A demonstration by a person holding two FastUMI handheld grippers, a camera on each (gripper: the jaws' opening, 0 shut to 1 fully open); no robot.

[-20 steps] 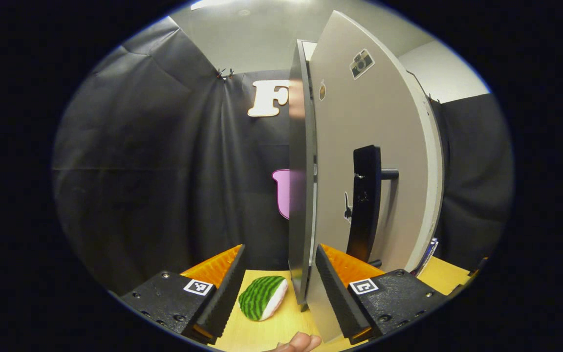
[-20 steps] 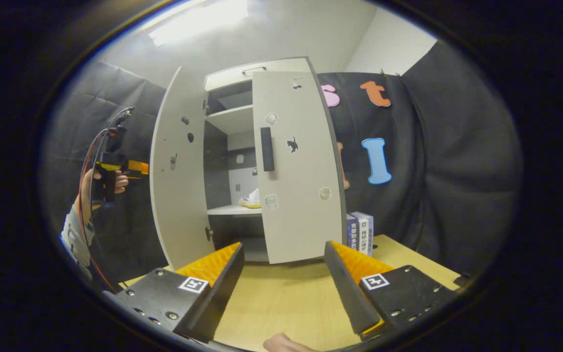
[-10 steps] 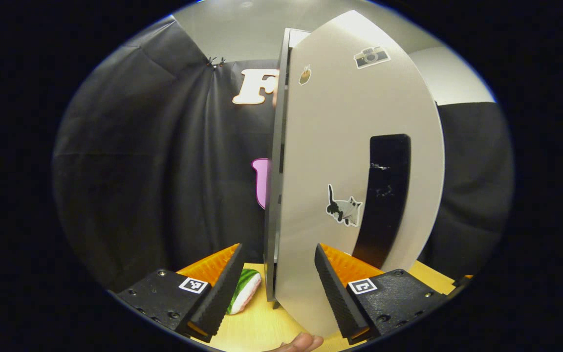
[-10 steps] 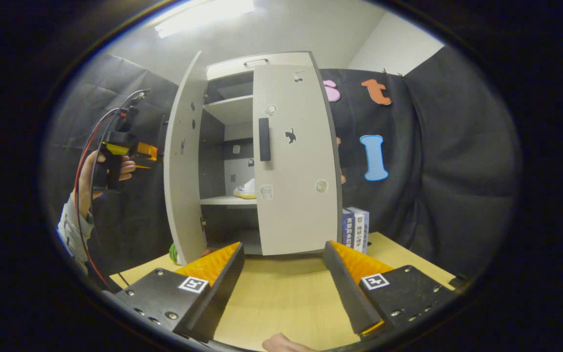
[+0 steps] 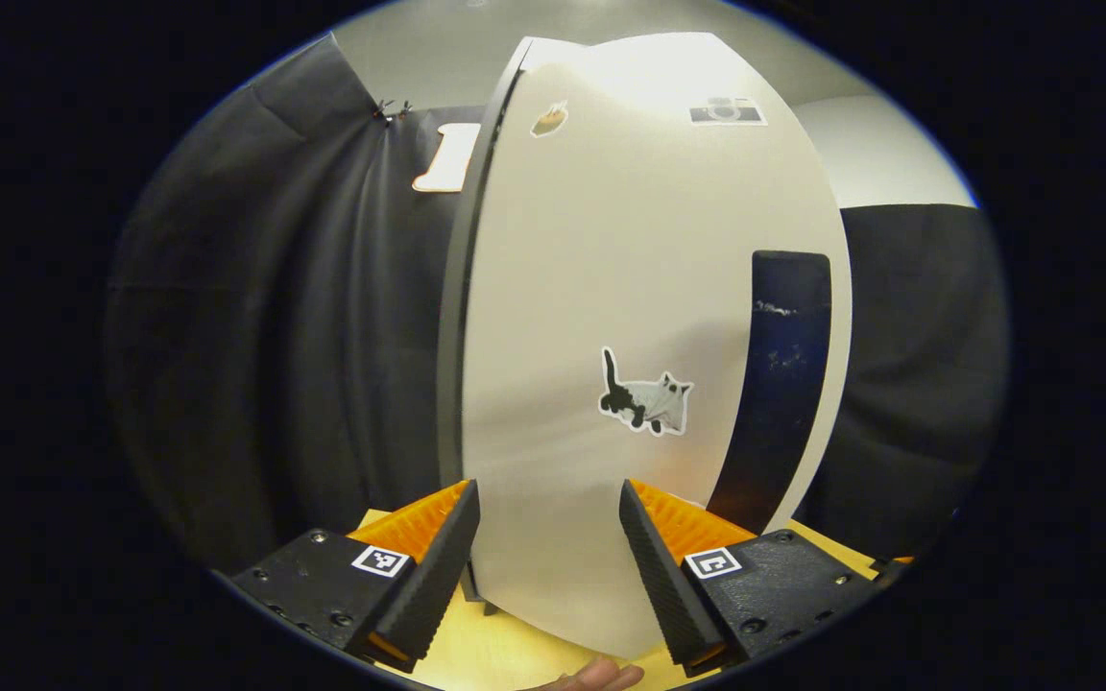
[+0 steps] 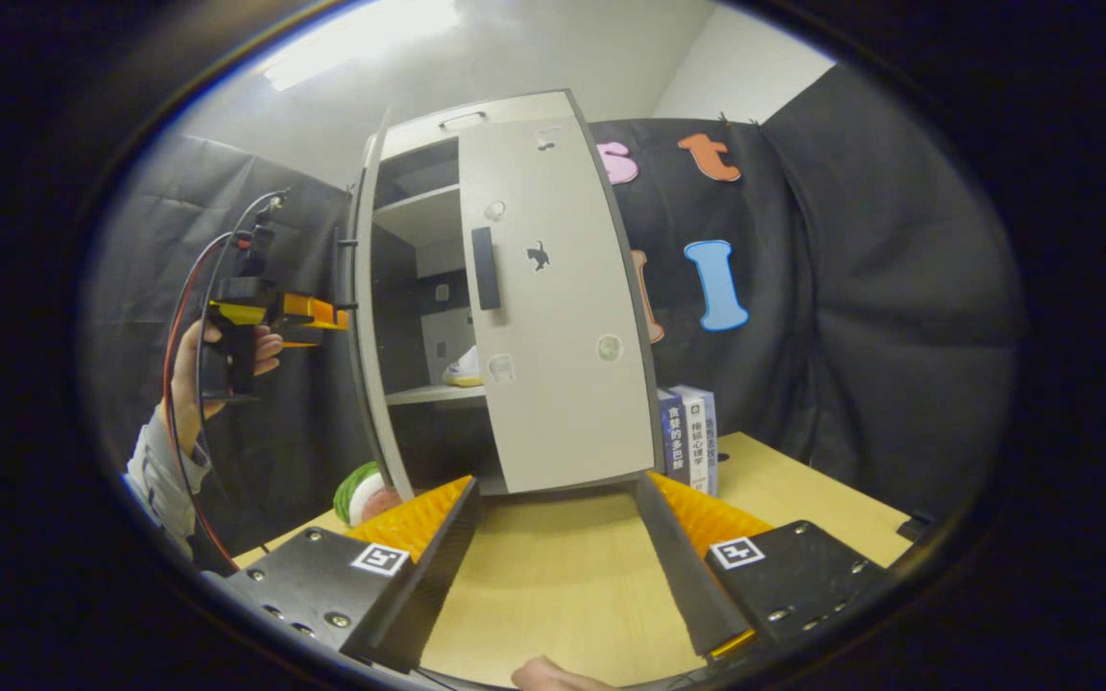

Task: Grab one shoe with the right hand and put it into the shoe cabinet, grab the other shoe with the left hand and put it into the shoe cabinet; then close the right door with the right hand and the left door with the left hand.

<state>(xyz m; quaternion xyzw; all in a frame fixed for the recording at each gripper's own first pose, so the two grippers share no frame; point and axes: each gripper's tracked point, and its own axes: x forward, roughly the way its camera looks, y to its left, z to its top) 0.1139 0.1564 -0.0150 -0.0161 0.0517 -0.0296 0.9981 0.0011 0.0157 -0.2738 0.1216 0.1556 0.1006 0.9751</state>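
The pale left door (image 5: 611, 269) of the shoe cabinet stands close in front of my left gripper (image 5: 548, 499), which is open with its fingertips at the door's outer face. A cat sticker (image 5: 647, 403) and a black handle (image 5: 779, 384) are on that face. In the right gripper view the left door (image 6: 366, 317) is partly open and nearly edge-on, and a hand holds the left gripper (image 6: 327, 315) against it. The right door (image 6: 553, 317) looks shut. A white shoe (image 6: 464, 369) sits on the inner shelf. My right gripper (image 6: 558, 489) hangs open over the wooden table (image 6: 803, 489).
A watermelon-patterned toy (image 6: 361, 489) lies on the table by the left door's foot. Two upright books (image 6: 692, 437) stand to the right of the cabinet. Black cloth walls close off the back and both sides.
The left gripper has pushed the left door inward, so its face now turns toward the camera and the gap has narrowed. The right gripper has drifted slightly, staying open.
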